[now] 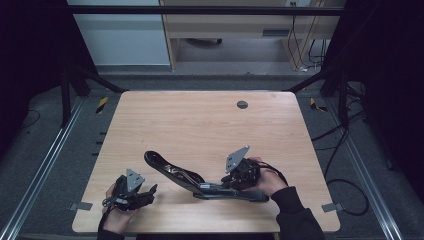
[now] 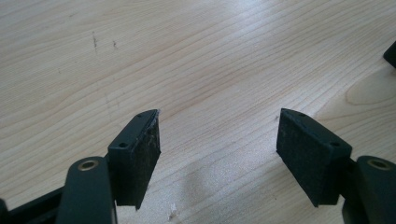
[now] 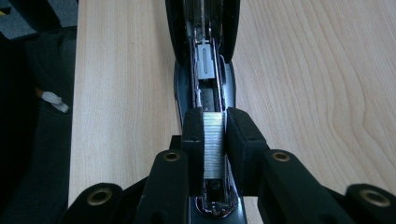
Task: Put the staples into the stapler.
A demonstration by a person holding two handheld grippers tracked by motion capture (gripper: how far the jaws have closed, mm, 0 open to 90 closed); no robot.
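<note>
A black stapler (image 1: pixel 200 182) lies opened out flat on the wooden table (image 1: pixel 200 125), its lid (image 1: pixel 165 166) swung back toward the left. My right gripper (image 1: pixel 235 181) sits over the stapler's base. In the right gripper view it (image 3: pixel 215 140) is shut on a silver strip of staples (image 3: pixel 214 144), held right over the open magazine channel (image 3: pixel 205 65). My left gripper (image 1: pixel 150 192) rests at the front left of the table, apart from the stapler. Its jaws stand open over bare wood in the left gripper view (image 2: pixel 217 140).
A dark round grommet (image 1: pixel 242 104) sits near the table's far edge. The front table edge runs close to both hands. Cables trail on the floor at the right (image 1: pixel 345 150). A corner of the stapler (image 2: pixel 391 53) shows at the right edge of the left gripper view.
</note>
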